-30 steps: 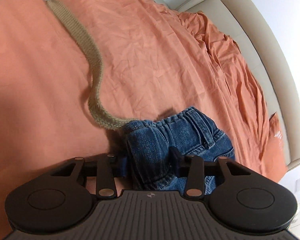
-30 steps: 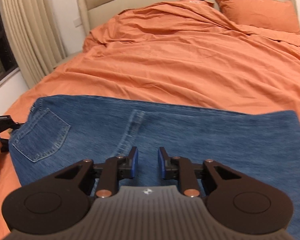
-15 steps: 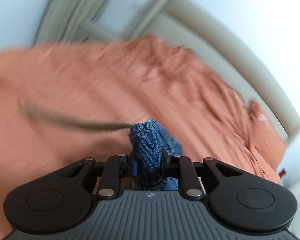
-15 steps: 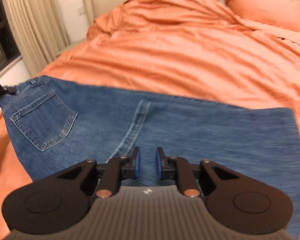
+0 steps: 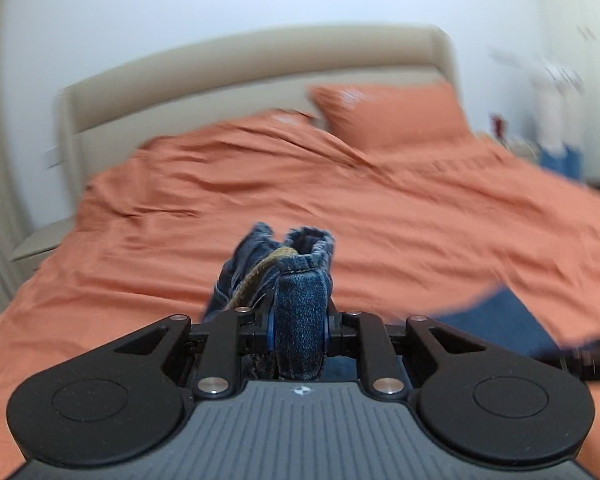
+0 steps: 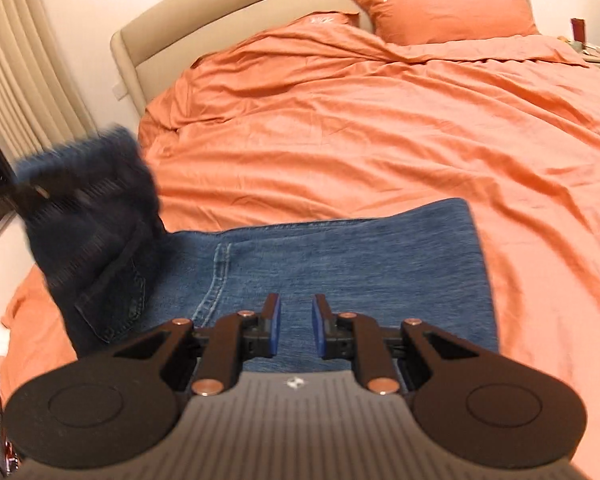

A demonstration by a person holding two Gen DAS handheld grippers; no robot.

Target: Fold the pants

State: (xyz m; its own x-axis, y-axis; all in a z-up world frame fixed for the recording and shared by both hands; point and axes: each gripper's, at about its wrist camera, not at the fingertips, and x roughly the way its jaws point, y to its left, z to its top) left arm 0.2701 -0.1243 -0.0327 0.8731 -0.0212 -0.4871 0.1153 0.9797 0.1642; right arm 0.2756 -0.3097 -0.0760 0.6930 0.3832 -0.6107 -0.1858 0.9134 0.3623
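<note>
Orange bedding covers a big bed, and a tan headboard curves along the top of the right wrist view. Two orange pillows sit at the upper right; each has a small white mark, too blurry to read. Cream curtains hang at the upper left.

The blue jeans lie flat across the middle of the bed, in the lower half of that view. Their left end is lifted up in the air and shows only as a dark, smeared shape at the left edge. A back pocket shows below it, partly in shadow.

The left claw squeezes a thick bunch of the jeans at the bottom middle of its view. A tan woven strap pokes out of the bunch; its other end is hidden. This whole view is blurry, and small things at the upper right are too smeared to name.

The right claw hangs over the jeans with a narrow gap between its blue pads. Nothing is in the gap. Its bottom edge is cut off.
</note>
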